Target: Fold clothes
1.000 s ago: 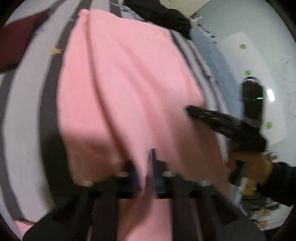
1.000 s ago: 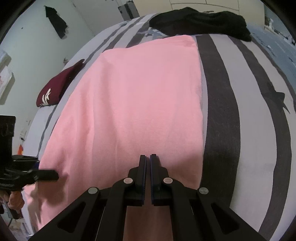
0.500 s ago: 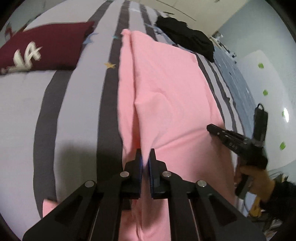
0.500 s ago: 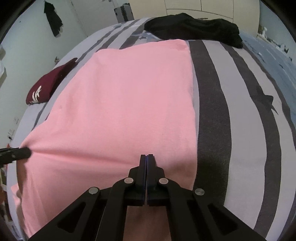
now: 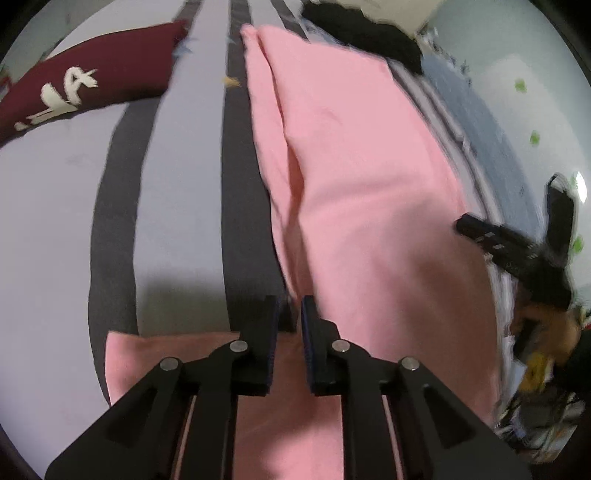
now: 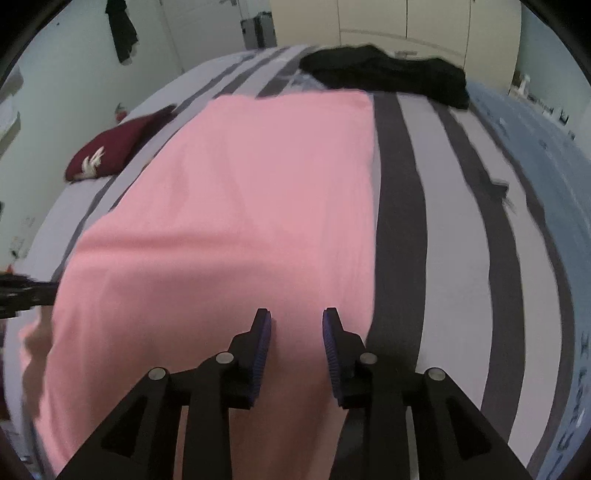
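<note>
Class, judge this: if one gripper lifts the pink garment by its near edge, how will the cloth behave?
The pink garment would probably droop limply: it lies flat with soft creases. It looks thin, so likely light. It might slide over the striped bedcover rather than stay put.

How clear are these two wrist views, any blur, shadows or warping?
Left wrist view: motion blur smears the right gripper and the black clothes; a dark shadow lies on the bedspread beside the pink garment. Right wrist view: sharper in the middle, blurred at the rim, shade over the garment's near part. Both: fisheye bends the stripes, with black corners.
</note>
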A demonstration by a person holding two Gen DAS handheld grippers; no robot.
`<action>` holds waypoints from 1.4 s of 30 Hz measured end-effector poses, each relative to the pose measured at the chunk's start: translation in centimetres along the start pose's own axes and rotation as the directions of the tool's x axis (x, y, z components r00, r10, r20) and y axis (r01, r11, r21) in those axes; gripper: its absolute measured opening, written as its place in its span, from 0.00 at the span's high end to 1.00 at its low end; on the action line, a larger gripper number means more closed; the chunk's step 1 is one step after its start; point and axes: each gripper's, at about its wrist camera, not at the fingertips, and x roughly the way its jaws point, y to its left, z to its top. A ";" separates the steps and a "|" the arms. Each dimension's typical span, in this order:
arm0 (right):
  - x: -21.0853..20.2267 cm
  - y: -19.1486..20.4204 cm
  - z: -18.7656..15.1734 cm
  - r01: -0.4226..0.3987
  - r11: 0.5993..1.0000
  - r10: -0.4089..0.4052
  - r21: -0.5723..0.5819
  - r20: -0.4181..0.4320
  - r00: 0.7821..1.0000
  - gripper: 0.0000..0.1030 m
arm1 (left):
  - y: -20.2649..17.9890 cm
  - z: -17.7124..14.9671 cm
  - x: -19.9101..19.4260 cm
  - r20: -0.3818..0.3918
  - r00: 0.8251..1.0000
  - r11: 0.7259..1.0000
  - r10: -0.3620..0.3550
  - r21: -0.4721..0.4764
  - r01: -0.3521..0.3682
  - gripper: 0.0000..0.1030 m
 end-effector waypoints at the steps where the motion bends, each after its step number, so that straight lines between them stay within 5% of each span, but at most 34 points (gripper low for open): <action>1: -0.5 -0.1 -0.7 -0.015 1.000 0.015 0.011 -0.013 1.000 0.75 | -0.1 -0.2 0.1 0.001 1.000 1.000 0.015 0.011 -0.015 0.87; 6: -4.0 -0.4 -3.8 0.005 0.999 -0.004 0.041 -0.028 1.000 0.74 | 0.7 -0.9 0.1 0.013 0.998 0.997 0.066 0.029 -0.066 0.74; 14: -5.1 -2.2 -8.6 -0.022 0.987 0.043 0.159 -0.128 0.991 0.74 | 0.6 -1.6 0.2 0.022 0.988 0.985 0.155 0.076 -0.156 0.73; 20: -4.4 -2.2 -9.6 -0.071 0.987 0.092 0.142 -0.146 0.985 0.76 | -0.2 -2.7 -1.1 0.058 0.996 0.996 0.066 0.053 -0.070 0.72; 22: -4.1 -2.8 -9.8 -0.038 0.990 0.059 0.134 -0.155 0.986 0.93 | -0.5 -3.3 -1.0 0.054 0.996 0.995 0.070 0.064 -0.073 0.69; 25: -3.8 -3.8 -10.0 0.007 0.993 0.013 0.120 -0.164 0.986 0.97 | -0.6 -4.2 0.5 0.008 0.983 0.978 0.182 0.104 -0.182 0.69; 28: -3.8 -5.2 -10.7 0.090 0.993 -0.077 0.072 -0.174 0.982 1.00 | -0.2 -4.8 0.5 0.029 0.977 0.972 0.211 0.097 -0.213 0.69; 30: -4.1 -6.4 -10.8 0.054 0.988 -0.028 0.146 -0.174 0.984 1.00 | -0.1 -4.8 0.3 0.034 0.971 0.968 0.237 0.073 -0.239 0.69; 33: -4.1 -5.7 -10.2 0.063 0.992 -0.042 0.108 -0.186 0.982 1.00 | 0.2 -4.7 -0.2 0.035 0.958 0.959 0.283 0.018 -0.284 0.69; 42: -5.0 -4.9 -3.6 -0.013 0.992 0.015 0.128 -0.014 1.000 0.97 | 0.0 1.5 -1.1 0.179 0.969 0.986 0.168 -0.045 -0.163 0.69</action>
